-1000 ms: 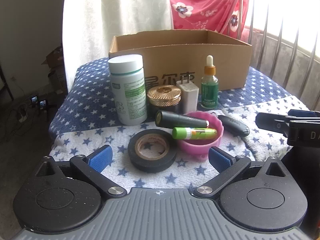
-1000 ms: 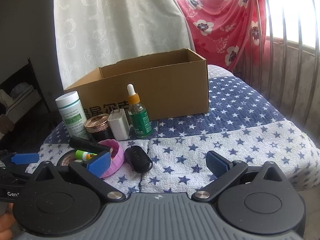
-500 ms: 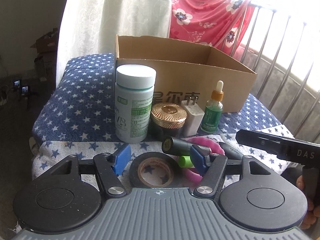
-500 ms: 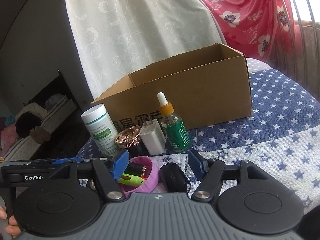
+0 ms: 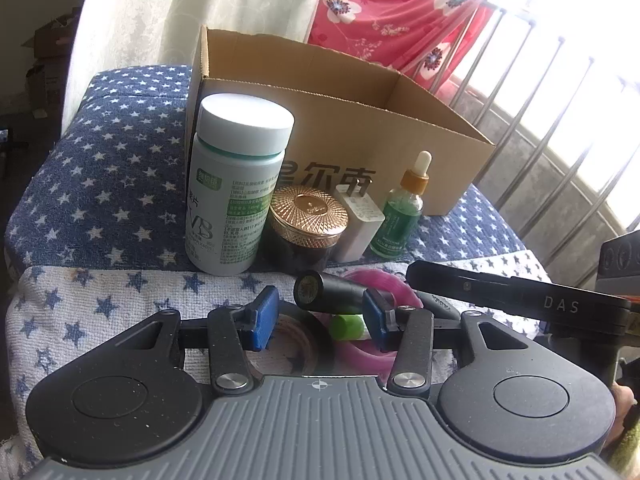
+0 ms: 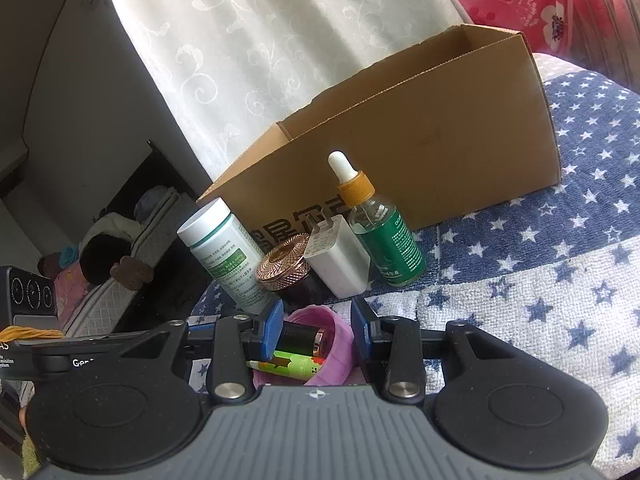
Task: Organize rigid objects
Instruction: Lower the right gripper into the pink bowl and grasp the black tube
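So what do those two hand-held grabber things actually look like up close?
Both look alike. The left gripper has a ribbed grey body, two round black speckled discs, black linkage arms with silver pivot screws, and blue pads on its fingertips. The right gripper is built the same. Seen side-on, each is a slim black bar with white lettering.

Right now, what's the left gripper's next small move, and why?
Probably ease forward and finish closing on the black tube. The left gripper has just been closing its fingers; the tube's end sits framed between them, not visibly pinched, lying across the pink bowl.
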Demonstrator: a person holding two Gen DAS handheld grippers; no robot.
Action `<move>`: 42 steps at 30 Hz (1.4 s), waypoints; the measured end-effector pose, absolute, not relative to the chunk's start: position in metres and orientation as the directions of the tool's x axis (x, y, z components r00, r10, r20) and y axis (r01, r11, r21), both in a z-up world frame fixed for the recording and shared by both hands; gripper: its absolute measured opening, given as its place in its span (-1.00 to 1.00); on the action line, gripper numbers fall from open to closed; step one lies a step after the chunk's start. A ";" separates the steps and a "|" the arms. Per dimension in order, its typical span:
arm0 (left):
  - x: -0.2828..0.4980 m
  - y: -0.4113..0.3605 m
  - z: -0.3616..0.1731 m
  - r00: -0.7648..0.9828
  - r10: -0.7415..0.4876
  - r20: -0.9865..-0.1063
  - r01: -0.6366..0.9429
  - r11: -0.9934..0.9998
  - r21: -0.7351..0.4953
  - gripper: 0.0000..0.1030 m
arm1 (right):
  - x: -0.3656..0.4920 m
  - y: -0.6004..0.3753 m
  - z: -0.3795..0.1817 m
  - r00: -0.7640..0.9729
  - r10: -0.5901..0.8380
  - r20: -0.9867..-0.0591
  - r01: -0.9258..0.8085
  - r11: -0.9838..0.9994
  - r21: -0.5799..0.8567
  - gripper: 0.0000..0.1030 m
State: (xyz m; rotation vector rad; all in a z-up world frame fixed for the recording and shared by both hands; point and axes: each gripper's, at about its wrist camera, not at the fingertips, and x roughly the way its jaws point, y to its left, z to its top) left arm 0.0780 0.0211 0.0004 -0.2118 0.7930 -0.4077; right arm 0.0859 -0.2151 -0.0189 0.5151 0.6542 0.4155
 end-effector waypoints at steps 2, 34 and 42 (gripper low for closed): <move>0.081 0.021 -0.001 0.626 -0.425 -0.654 0.272 0.905 -0.328 -0.10 | 0.088 -0.216 -0.021 0.716 0.521 -0.465 -0.196 0.789 0.582 -0.23; 0.067 0.021 -0.008 0.535 -0.573 -0.621 0.325 0.818 -0.475 0.01 | 0.078 -0.234 -0.038 0.657 0.623 -0.425 -0.114 0.638 0.761 -0.22; 0.057 0.006 -0.008 0.579 -0.508 -0.638 0.356 0.861 -0.363 0.02 | 0.076 -0.230 -0.039 0.663 0.605 -0.441 -0.100 0.655 0.749 -0.22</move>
